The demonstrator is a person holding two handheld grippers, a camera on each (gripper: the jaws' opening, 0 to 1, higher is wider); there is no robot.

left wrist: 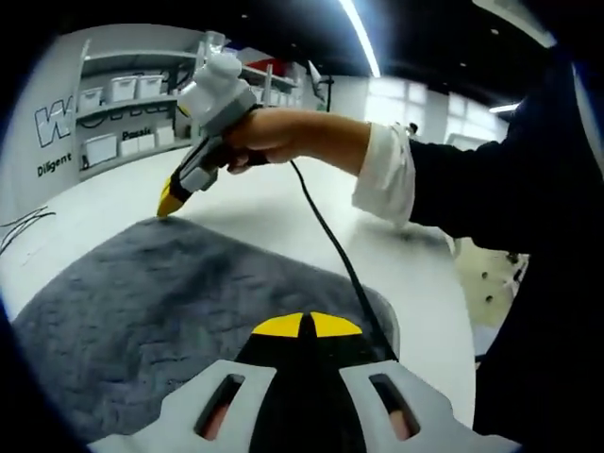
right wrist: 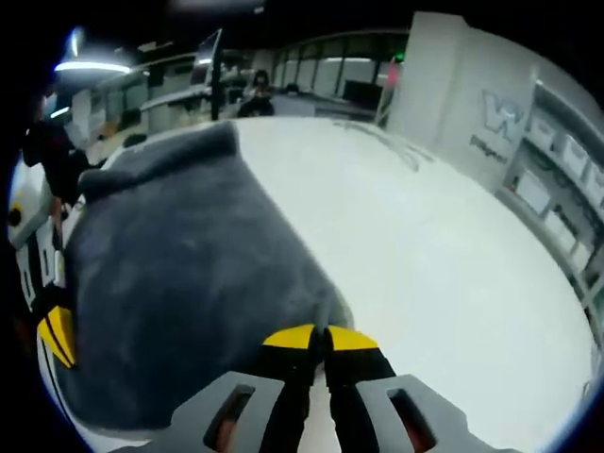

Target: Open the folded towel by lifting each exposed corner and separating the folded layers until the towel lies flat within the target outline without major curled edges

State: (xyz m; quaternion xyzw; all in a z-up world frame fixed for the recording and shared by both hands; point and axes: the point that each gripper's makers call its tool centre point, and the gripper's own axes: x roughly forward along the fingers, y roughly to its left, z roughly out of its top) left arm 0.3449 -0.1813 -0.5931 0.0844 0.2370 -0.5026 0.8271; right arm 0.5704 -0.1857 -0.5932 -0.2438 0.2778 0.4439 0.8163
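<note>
Mostly flat grey towel on white table — fuzzy, L claw pressed together, R claw pinching towel edge.

The towel is grey cloth, deep-piled and fuzzy, fully matt (the nap lies in uneven swirls). Under it the worktop looks smooth, white and faintly sheened. Both grippers' housings are pale matt plastic, with black jaws capped in smooth yellow. A black cable looks rubbery.
</note>
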